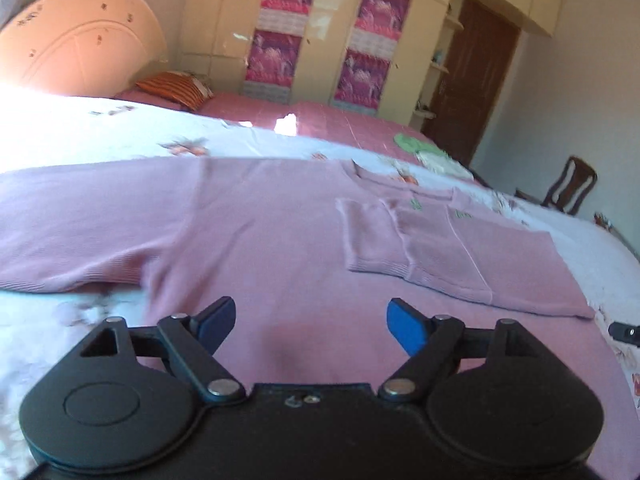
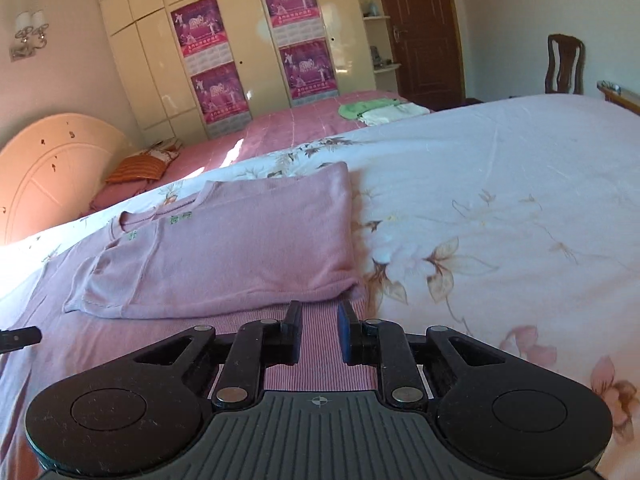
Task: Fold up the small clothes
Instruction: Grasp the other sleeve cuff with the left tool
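A pink knit sweater (image 1: 260, 220) lies flat on the floral bedsheet (image 1: 120, 132). Its right side and sleeve are folded over onto the body (image 1: 440, 248), while the left sleeve (image 1: 60, 248) still stretches out sideways. My left gripper (image 1: 310, 320) hovers over the lower body of the sweater with its jaws wide apart and nothing between them. In the right wrist view the folded part (image 2: 240, 248) lies just ahead. My right gripper (image 2: 320, 332) is over the ribbed hem (image 2: 320, 368), its jaws a narrow gap apart, pinching nothing.
Bare floral sheet (image 2: 500, 200) spreads to the right of the sweater. Green and white clothes (image 2: 368, 109) lie on the pink bed behind, with an orange striped pillow (image 2: 136, 168) by the headboard (image 2: 52, 168). A wardrobe, a brown door and a chair (image 2: 564, 64) stand beyond.
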### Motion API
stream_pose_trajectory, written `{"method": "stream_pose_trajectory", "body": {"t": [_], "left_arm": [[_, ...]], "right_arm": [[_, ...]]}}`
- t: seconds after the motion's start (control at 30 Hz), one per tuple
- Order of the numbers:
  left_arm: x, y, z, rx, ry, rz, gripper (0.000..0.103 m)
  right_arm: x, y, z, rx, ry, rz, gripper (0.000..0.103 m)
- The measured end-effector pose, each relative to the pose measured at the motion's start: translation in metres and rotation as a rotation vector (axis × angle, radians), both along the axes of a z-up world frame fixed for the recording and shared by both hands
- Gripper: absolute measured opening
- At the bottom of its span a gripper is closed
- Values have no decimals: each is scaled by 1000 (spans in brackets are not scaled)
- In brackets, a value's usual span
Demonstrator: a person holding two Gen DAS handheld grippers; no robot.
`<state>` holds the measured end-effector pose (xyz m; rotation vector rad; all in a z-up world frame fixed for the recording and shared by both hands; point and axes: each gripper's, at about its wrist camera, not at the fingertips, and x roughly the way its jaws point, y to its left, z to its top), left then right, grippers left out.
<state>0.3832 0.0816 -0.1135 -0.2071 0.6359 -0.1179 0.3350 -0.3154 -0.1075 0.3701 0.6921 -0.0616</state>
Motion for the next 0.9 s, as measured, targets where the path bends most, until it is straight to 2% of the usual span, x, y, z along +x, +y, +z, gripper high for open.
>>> {"method": "stream_pose_trajectory", "body": {"t": [0.07,0.1,0.13,0.2,0.27,0.37,0.57,0.7,0.9], "left_arm": [[-24,39,3,-18,-23,75,88],[-33,60,3,-24,-13,127,86],[-40,82,3,-42,8,189,83],[-53,125,1,-112,33,316,79],[-67,168,1,-216,1,427,77],[-76,213,-3,-276,-23,536,75],[-71,279,-20,-465,-51,669,67],[-60,309,-27,-567,-83,697,67],[-47,338,-37,-635,-127,708,61]], "right_arm": [[-6,-2,0,103,20,-42,19],[-7,-4,-1,185,24,-76,19],[-7,-1,-2,226,26,-93,19],[1,9,-3,244,30,-106,19],[11,24,-2,277,36,-89,19],[24,53,5,268,26,-45,19],[42,95,10,240,34,-27,19],[51,106,10,222,40,-53,19],[57,117,15,197,42,-82,19]]}}
